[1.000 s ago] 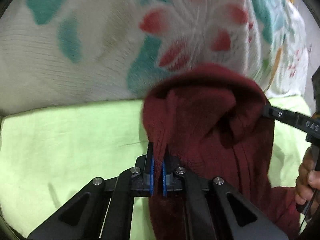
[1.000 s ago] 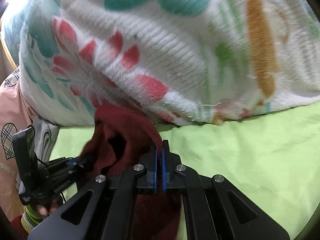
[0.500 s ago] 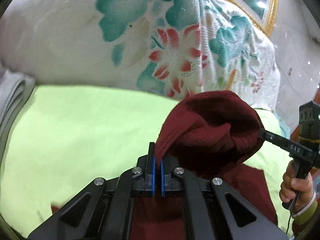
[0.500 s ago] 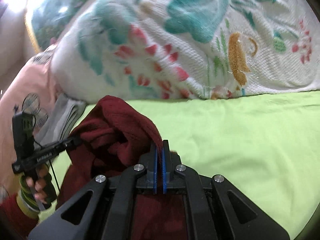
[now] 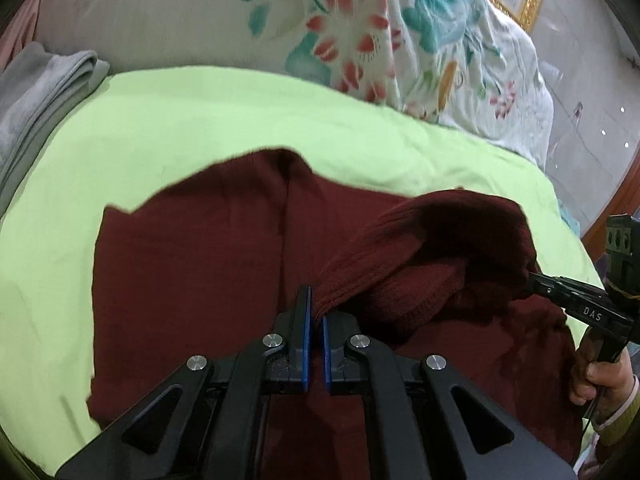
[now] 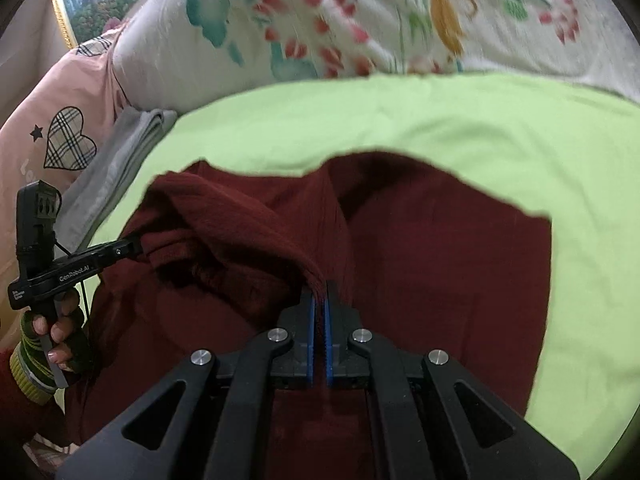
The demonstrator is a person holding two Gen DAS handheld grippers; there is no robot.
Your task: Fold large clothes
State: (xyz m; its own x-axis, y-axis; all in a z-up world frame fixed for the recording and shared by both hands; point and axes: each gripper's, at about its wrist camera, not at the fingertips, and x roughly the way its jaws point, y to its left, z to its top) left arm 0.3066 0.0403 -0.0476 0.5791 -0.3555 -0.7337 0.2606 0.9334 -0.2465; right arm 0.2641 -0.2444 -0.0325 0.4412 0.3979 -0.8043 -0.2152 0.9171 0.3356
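Maroon garment [image 5: 192, 264], lime-green sheet [image 5: 200, 120]

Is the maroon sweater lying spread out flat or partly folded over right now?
Partly folded: most of the maroon sweater lies flat on the green sheet, while both tools pinch a lifted fold above it.

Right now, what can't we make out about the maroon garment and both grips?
- Maroon garment: near end hidden under the left gripper linkage in the left wrist view, likewise in the right wrist view; garment type unclear.
- Right gripper: how many layers it pinches is hidden by bunched folds.
- Floral blanket: motion-blurred, and cut by the fisheye edge.
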